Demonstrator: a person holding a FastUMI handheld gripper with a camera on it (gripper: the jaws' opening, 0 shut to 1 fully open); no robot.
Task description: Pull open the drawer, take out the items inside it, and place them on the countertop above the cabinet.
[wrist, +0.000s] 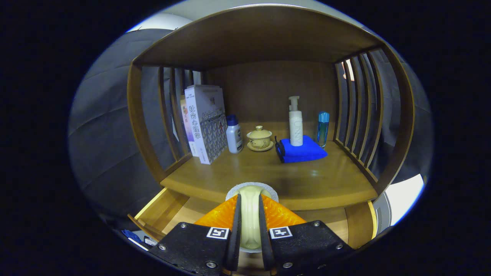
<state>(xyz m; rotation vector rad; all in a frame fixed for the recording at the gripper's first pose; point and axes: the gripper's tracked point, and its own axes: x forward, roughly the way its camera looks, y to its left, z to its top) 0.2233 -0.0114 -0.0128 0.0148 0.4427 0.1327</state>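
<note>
A gripper (pixel 250 220) holds a pale, rounded object with a grey rim, perhaps a roll of tape (pixel 250 214), clamped upright between its two nearly closed fingers (pixel 234 230). Below them the wooden drawer (pixel 165 209) stands pulled open. Just beyond the fingers lies the cabinet's wooden worktop (pixel 268 172), enclosed by slatted sides. At its far left stand upright books (pixel 205 122), then a small white bottle with a blue cap (pixel 233 134) and a lidded yellow teacup on a saucer (pixel 260 138). To the far right, a white pump bottle (pixel 295 122) stands on a folded blue cloth (pixel 302 150), beside a slim blue bottle (pixel 323 128).
</note>
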